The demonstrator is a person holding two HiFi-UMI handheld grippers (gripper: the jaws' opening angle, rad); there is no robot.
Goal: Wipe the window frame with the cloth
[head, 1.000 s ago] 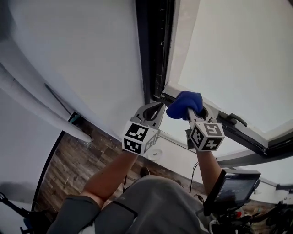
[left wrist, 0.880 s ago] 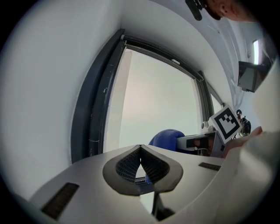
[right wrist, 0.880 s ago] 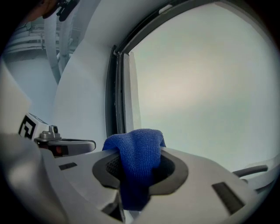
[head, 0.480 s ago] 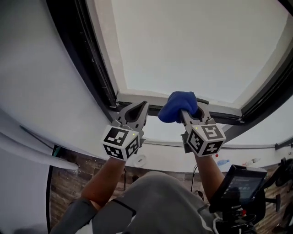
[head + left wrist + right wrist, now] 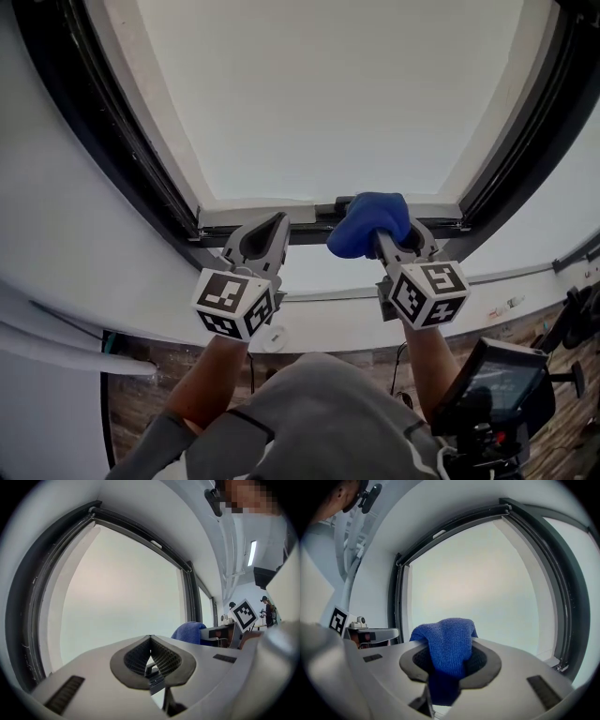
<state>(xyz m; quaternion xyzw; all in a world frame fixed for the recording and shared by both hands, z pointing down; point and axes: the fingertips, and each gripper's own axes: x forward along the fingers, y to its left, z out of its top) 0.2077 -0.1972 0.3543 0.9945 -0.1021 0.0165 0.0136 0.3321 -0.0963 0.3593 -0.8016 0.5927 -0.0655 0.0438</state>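
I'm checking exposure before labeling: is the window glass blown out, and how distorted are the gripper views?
Head view: the pane is blown out to near white, while the blue cloth is sharp and well lit. Left gripper view and right gripper view: strong fisheye bends the window frame into arcs, with black corners.

Grey short-sleeved shirt [image 5: 319, 412], left hand-held gripper [image 5: 277, 221] and right hand-held gripper [image 5: 382, 234] in pale grey moulded plastic, rounded jaws lined with dark ribbed pads [image 5: 135, 656], narrow dark slots on the shells, a white cube [image 5: 232, 302] with black square markers at the back of each
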